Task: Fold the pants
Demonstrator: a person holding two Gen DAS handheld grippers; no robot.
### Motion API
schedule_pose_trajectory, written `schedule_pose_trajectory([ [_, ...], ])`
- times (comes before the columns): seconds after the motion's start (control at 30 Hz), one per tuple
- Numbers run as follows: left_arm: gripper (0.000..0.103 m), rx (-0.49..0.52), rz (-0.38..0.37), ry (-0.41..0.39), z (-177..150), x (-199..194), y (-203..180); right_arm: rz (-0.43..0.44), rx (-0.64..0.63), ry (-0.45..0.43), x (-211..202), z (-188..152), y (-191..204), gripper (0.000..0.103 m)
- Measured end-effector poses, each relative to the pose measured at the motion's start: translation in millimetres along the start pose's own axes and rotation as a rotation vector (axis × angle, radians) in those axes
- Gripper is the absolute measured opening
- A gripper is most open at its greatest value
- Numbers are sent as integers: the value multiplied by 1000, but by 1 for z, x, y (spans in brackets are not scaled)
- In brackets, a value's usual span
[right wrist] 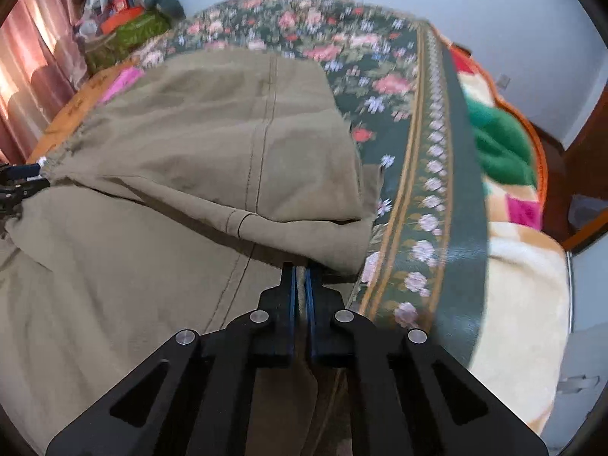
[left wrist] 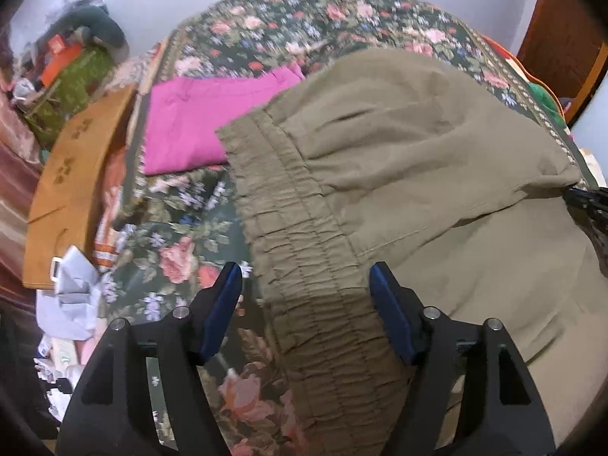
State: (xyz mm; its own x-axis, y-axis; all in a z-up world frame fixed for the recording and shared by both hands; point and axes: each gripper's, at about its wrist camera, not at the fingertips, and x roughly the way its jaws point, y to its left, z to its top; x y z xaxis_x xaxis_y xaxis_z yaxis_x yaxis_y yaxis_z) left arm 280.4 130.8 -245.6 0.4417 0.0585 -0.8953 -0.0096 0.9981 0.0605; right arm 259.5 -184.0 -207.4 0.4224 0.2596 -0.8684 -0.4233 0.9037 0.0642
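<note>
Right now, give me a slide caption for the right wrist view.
Right tongs shut on a fold of the olive pants lying on the floral bedspread.

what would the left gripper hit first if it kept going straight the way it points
Most likely the olive pants' elastic waistband, lying between the left gripper's open fingers; depth is hard to judge.

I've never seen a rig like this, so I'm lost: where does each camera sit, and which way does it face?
Left wrist view: on the left gripper, looking steeply down at the olive pants waistband between its open fingers; pink garment beyond.
Right wrist view: on the right gripper, looking down along fingers shut on the pants' fabric.
Shared: the pants, the floral bedspread, and each view catches the other gripper at its edge.
</note>
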Motion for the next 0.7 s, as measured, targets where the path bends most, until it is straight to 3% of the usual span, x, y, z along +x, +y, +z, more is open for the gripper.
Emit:
schedule_pose_trajectory([
  [0.23, 66, 20, -3, -8, 0, -8, -5, 15, 45, -82, -37, -9, -8, 4],
  [0.7, 72, 24, -4, 8, -7, 1, -10, -27, 88, -66, -42, -26, -12, 4],
])
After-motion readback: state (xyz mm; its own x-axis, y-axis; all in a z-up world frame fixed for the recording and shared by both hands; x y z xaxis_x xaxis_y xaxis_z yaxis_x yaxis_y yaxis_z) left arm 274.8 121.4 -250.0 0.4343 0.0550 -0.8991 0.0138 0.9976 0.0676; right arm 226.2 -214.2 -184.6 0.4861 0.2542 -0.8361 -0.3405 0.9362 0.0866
